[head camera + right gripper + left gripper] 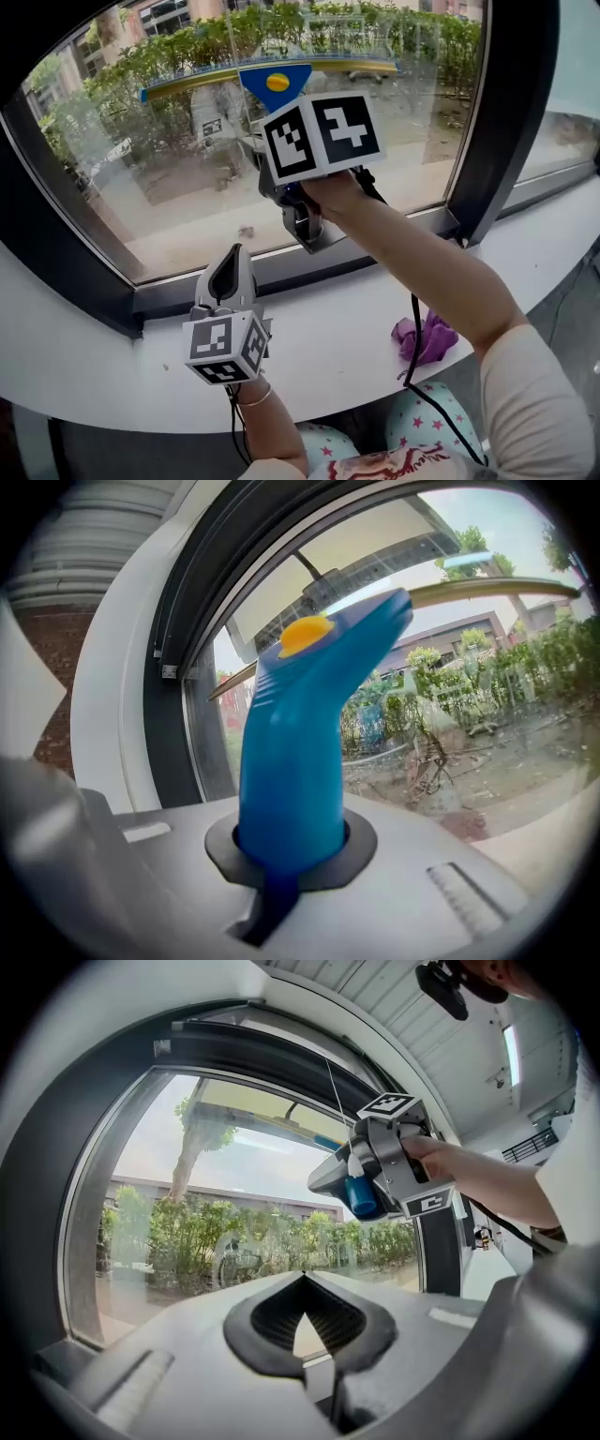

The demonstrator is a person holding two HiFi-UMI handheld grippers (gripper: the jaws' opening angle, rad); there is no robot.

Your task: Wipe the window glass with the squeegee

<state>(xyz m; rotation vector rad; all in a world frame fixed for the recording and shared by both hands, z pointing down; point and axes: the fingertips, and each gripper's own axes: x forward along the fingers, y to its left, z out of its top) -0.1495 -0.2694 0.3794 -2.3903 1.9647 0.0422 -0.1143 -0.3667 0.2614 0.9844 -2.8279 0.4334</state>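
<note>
Up at window glass (169, 178), squeegee (300, 742) sits clamped in right tool (291, 855); left tool (302, 1321) below, closed, empty.

A crumpled purple cloth (427, 339) lies on the white windowsill (328, 349).

All three views closely face the same window glass (187, 178).

Our right gripper (291, 841) is raised on an outstretched arm (441, 272), up beyond the left gripper (229, 272), its jaws clamped on the squeegee handle (295, 752). The left one sits low (jaws together, nothing between).
</note>
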